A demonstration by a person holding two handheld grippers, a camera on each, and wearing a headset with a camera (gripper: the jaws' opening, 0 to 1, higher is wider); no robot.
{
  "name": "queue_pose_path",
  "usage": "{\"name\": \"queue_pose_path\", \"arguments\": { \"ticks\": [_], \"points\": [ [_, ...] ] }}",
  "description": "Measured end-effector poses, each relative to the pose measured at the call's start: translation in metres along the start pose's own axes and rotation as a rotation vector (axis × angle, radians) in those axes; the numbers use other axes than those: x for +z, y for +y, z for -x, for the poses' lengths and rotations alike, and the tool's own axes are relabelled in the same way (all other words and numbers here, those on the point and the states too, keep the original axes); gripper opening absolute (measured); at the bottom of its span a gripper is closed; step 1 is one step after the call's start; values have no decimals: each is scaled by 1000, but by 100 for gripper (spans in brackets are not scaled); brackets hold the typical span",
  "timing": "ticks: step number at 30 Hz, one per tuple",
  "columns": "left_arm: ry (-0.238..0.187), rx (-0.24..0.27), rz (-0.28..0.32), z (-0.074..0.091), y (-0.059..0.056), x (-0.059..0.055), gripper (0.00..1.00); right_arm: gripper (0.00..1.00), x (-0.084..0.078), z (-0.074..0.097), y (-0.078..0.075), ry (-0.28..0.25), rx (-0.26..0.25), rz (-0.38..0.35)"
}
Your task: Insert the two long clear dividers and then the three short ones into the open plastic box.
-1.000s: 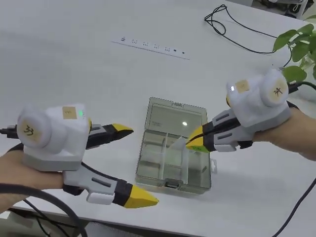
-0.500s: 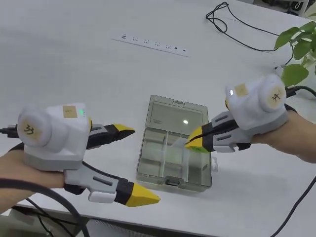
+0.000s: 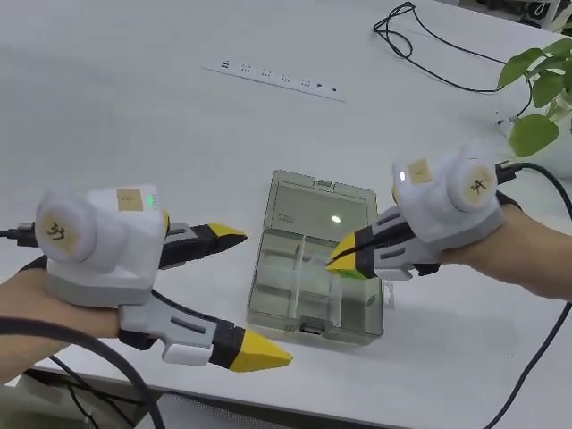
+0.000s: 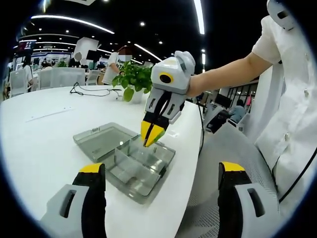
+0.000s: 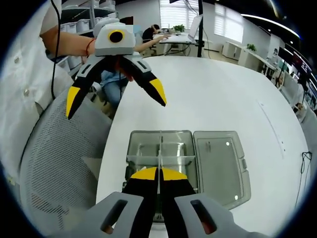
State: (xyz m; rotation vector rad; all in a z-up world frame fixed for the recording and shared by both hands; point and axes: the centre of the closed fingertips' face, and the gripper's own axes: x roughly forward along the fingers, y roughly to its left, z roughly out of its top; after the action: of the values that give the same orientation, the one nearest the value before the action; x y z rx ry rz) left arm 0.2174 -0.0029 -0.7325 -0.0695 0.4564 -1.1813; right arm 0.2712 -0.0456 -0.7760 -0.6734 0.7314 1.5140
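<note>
- The left gripper point(image 3: 248, 295) hangs over the near-left table edge, jaws spread wide and holding nothing, its tips just short of the box's left wall.
- The box point(image 3: 268, 323) lies open near the table's front edge, its lid point(image 3: 323, 207) folded flat behind it. Clear partitions already stand inside.
- In the right gripper view, one divider point(image 5: 160, 148) runs lengthwise down the middle, with a cross piece meeting it.
- The right gripper point(image 3: 335, 261) is over the box's right half, jaws pressed together. They look pinched on the near end of that lengthwise divider, though the clear plastic is hard to read.
- The step in hand seems to be seating this divider:
  - Keep it upright and square to the walls.
  - Start both ends in their slots before pushing down.
  - Press evenly, so that the thin plastic does not bow or ride up at one end.
  - The free left gripper could steady the light box by its left wall, which may otherwise slide or tip.
- The table point(image 3: 134, 134) is smooth and white. It carries a power strip point(image 3: 273, 79) at the back, a looped black cable point(image 3: 429, 54) and a plant point(image 3: 536, 89) on the far right.
- A mesh chair point(image 5: 59, 163) stands by the table edge. Beyond it is an open office with ceiling strip lights, desks and seated people.
</note>
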Motion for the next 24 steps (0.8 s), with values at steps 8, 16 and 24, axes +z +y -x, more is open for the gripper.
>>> {"name": "queue_pose_path", "arguments": {
  "ticks": [8,16,24],
  "points": [
    [-1,-3,1,0,-1,0,96,2,-10,-16,0,70,11,6],
    [-1,-5,3,1,-1,0,96,2,-18,-26,0,117,14,11],
    [1,-10,4,0,-1,-1,95,2,-24,-32,0,152,13,27]
  ]
}}
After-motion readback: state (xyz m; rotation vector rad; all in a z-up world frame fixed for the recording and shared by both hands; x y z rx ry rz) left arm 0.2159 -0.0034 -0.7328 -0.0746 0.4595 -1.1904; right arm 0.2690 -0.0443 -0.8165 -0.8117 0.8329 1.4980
